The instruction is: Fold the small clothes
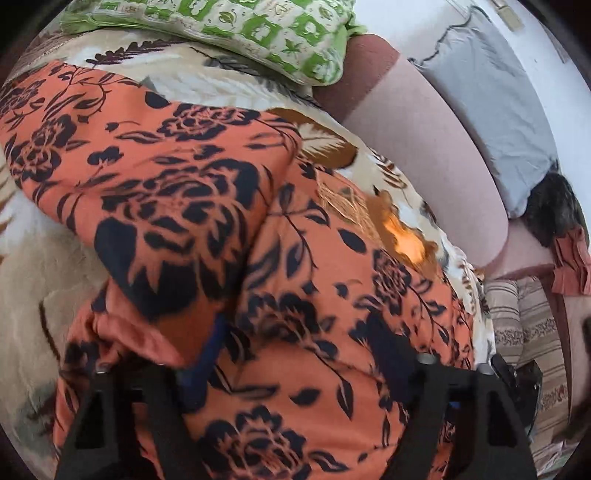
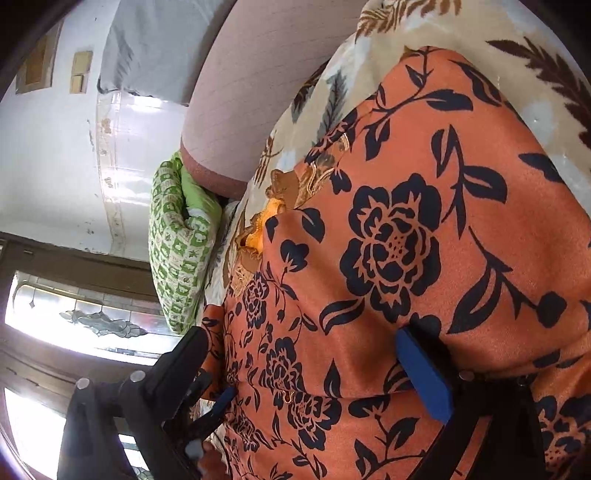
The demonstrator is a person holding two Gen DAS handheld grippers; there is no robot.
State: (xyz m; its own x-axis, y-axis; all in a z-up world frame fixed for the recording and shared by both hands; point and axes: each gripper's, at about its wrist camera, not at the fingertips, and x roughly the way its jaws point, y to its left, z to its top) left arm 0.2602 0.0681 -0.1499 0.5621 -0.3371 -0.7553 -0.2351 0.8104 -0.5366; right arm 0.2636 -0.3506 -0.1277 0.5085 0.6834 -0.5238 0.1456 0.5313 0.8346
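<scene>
I've got the orange flowered garment (image 1: 207, 206) spread on the leaf-print bedspread (image 1: 236, 88), one part already doubled over itself toward ten o'clock, so I'd call this mid-fold: a first fold laid, more to square up. My left gripper (image 1: 295, 365) stands partly open with cloth bunched between the jaws; I cannot tell whether the pads press it. My right gripper (image 2: 325, 373) straddles the cloth wide, blue pad (image 2: 424, 373) lying on the fabric, nothing clamped as far as I see. The green patterned pillow (image 1: 236, 33) sits at twelve o'clock, well clear.
</scene>
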